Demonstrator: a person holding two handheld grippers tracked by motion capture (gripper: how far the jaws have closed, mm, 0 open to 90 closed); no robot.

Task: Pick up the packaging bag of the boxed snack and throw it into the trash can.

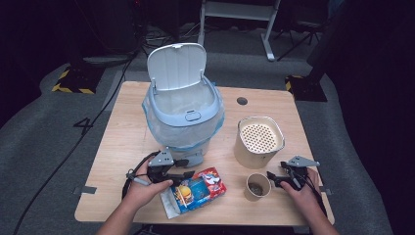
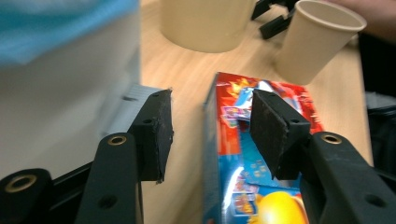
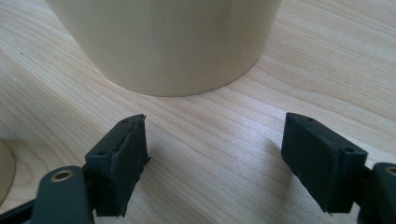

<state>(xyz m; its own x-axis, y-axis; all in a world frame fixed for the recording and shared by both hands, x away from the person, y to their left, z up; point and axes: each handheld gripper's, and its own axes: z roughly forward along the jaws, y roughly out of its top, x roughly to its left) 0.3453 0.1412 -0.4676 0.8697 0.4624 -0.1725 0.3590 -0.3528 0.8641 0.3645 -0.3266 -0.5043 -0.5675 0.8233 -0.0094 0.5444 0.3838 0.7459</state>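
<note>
Where the worktop [image 1: 122,196] carries a lidded bin [image 1: 183,110], left tongs [image 2: 210,133] gape astride a snack packet's [image 2: 243,186] edge; right tongs [image 3: 215,163] gape, ungripping, before a beige canister [image 3: 168,42].

Your light wooden table [image 1: 274,105] is evenly lit from above, while the room behind it falls nearly black. In your left gripper view the pale paper cup [image 2: 317,39] and the blue-lined white bin [image 2: 60,70] are blurred. Soft shadows sit under your right gripper's jaws.
</note>
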